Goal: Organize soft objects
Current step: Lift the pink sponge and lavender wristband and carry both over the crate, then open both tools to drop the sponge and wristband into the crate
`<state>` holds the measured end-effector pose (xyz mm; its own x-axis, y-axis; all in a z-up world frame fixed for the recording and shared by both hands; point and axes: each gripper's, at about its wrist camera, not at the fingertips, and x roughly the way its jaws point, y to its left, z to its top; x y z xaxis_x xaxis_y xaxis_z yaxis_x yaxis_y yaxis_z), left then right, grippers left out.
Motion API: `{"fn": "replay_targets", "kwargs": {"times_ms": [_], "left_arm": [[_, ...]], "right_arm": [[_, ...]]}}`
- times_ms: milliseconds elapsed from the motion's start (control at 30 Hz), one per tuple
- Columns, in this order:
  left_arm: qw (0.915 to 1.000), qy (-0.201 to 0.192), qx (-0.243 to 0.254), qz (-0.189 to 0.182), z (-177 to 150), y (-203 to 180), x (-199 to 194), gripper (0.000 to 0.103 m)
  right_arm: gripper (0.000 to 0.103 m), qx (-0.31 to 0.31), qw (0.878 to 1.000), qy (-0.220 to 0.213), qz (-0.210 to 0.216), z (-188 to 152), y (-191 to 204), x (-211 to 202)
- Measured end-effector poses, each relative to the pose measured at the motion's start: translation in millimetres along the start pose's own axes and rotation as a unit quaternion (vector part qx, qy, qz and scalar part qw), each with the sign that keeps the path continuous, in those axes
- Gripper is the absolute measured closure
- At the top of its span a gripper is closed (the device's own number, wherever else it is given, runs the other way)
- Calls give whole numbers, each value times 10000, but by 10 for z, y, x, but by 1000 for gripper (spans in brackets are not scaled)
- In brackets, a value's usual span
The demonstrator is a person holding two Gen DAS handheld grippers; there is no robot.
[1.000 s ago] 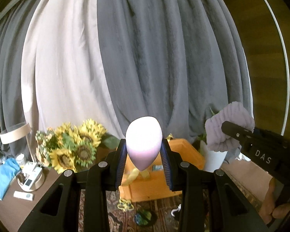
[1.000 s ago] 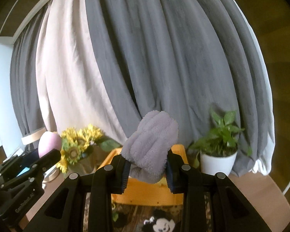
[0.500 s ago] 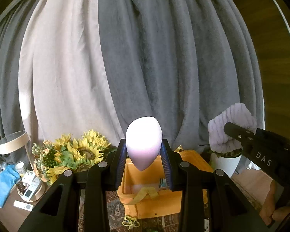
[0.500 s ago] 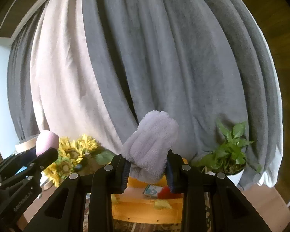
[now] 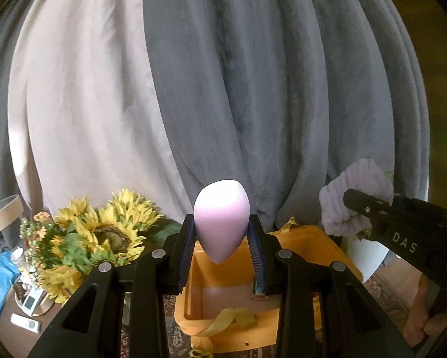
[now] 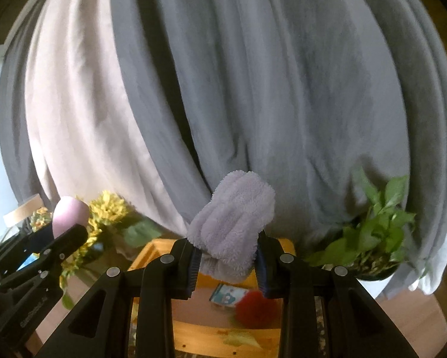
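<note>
Above the orange bin (image 5: 312, 238), the left gripper (image 5: 222, 246) clamps a pink egg-shaped sponge (image 5: 222, 226) while the right gripper (image 6: 226, 259) pinches a fluffy lilac cloth (image 6: 232, 235). Inside lie a red pompom (image 6: 253, 307) and a small card (image 6: 227, 294); both carried pieces remain to drop in.

Left gripper (image 5: 222, 256): 2 black fingers clamped on a pink egg-shaped sponge (image 5: 222, 219), pointed slightly below level.
Right gripper (image 6: 227, 261): 2 black fingers clamped on a folded lilac fleece cloth (image 6: 232, 229), pointed slightly below level.
Relative pose: side by side, each visible at the edge of the other's view.
Right hand (image 5: 423, 313): bare fingers wrapped around the handle.
</note>
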<state>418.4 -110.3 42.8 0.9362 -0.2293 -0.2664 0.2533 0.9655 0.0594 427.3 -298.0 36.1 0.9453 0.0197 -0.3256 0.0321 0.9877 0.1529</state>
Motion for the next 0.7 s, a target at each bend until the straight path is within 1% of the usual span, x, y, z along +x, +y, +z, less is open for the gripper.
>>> {"fn": "replay_targets", "kwargs": {"times_ms": [133,233,433,667,700], "left_arm": [[9998,168,60,-3,-33,-6,245,68],[9993,371,52,-34,-50,4,453,68],[9971,745,60,-121,-136,3,806,68],[9921,1239,45,-201,-276,-20,1133,68],[9912,1303,38,-225,-293,-20,1168,68]], "right_arm": [[71,123,9993,341,22,-26,-87,298],[71,133,9983,559,-3,-52,-142,504],[71,120,9960,883,-80,-154,-189,798],[71,267,9890,1450,-97,-288,-264,1093],[71,254,9874,1561,-16,-309,-274,1129]]}}
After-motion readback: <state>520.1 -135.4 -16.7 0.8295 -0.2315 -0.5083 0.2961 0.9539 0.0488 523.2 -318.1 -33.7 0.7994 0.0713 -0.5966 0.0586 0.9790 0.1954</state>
